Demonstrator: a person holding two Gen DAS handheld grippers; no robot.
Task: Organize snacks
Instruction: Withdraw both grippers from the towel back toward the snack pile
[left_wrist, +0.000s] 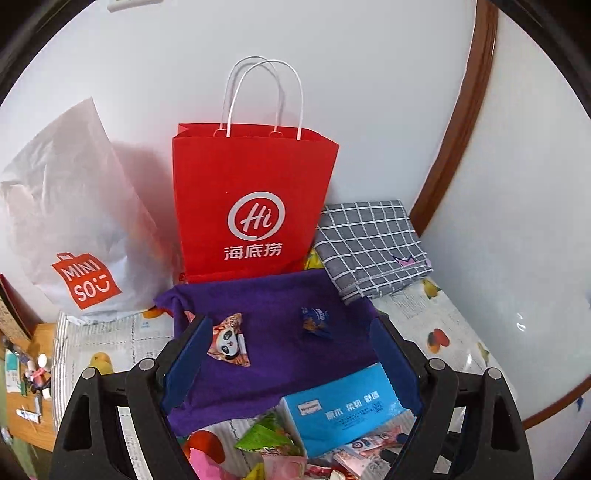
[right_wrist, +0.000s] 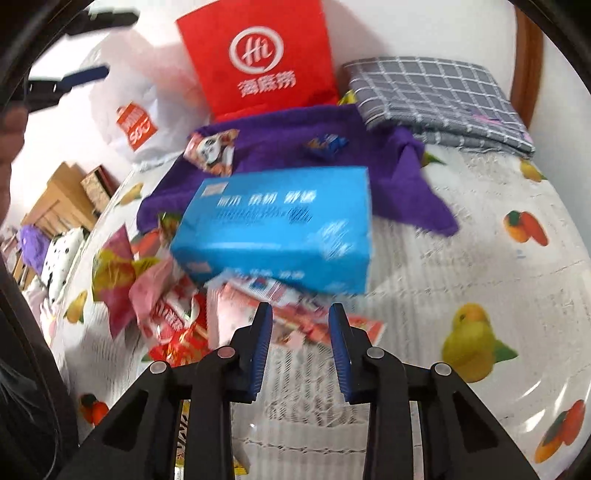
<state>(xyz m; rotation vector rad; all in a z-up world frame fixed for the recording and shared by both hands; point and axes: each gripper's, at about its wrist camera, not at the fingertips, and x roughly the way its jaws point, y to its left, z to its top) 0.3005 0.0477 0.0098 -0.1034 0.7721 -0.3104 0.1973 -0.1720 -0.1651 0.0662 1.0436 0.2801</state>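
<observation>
Snacks (right_wrist: 162, 295) lie heaped on the fruit-print bed cover (right_wrist: 480, 258), blurred and partly hidden under a blue box (right_wrist: 280, 236). Right tool (right_wrist: 301, 317) hangs just short of the heap, its jaws narrowed with nothing between them. Left tool (left_wrist: 291, 354) stands wide and empty above the purple cloth (left_wrist: 273, 306), where a panda packet (left_wrist: 229, 339) and a blue candy (left_wrist: 314, 321) rest.

Red paper bag (left_wrist: 255, 199) matt; purple cloth (left_wrist: 280, 332) fuzzy; blue tissue pack (right_wrist: 280, 229) glossy.
</observation>
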